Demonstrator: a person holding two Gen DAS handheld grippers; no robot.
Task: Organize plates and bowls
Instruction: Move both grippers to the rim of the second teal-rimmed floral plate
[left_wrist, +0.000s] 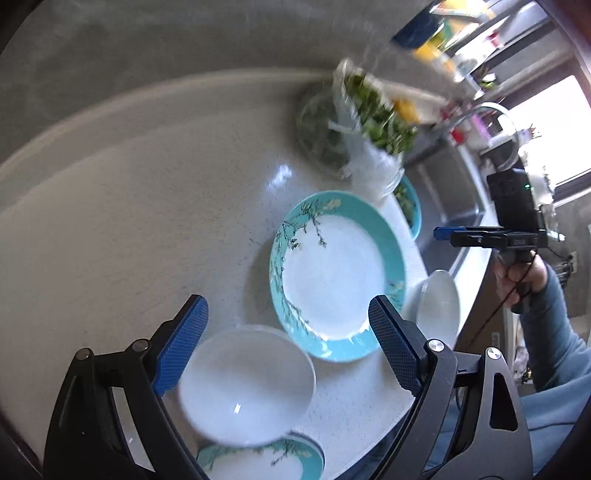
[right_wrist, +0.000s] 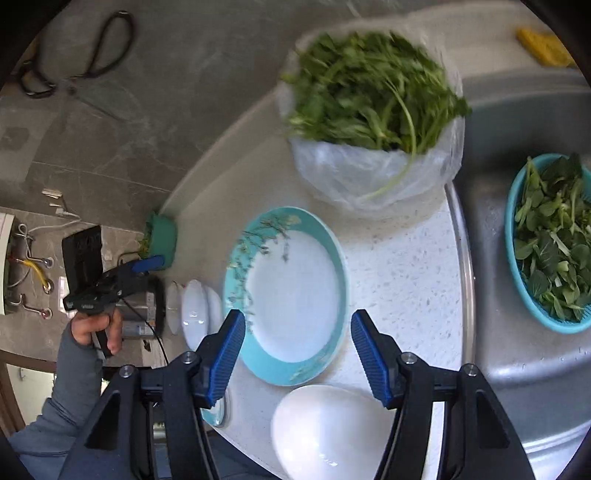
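A turquoise-rimmed plate (left_wrist: 336, 273) (right_wrist: 291, 295) with a branch pattern lies flat on the pale counter. White bowls (left_wrist: 245, 384) (right_wrist: 195, 314) sit to one side of it, and another white bowl (left_wrist: 439, 306) (right_wrist: 328, 428) sits near the counter's front edge. A second turquoise plate (left_wrist: 258, 461) (right_wrist: 218, 410) peeks out at the edge. My left gripper (left_wrist: 288, 332) (right_wrist: 146, 265) hovers open above the white bowls, touching nothing. My right gripper (right_wrist: 297, 343) (left_wrist: 443, 233) hovers open over the plate's near rim, also empty.
A plastic bag of leafy greens (right_wrist: 369, 110) (left_wrist: 369, 114) stands behind the plate. A steel sink (right_wrist: 517, 350) holds a turquoise colander of greens (right_wrist: 550, 243). Grey wall tiles run behind the counter (left_wrist: 147, 203). A person's hand (left_wrist: 517, 280) holds the right gripper.
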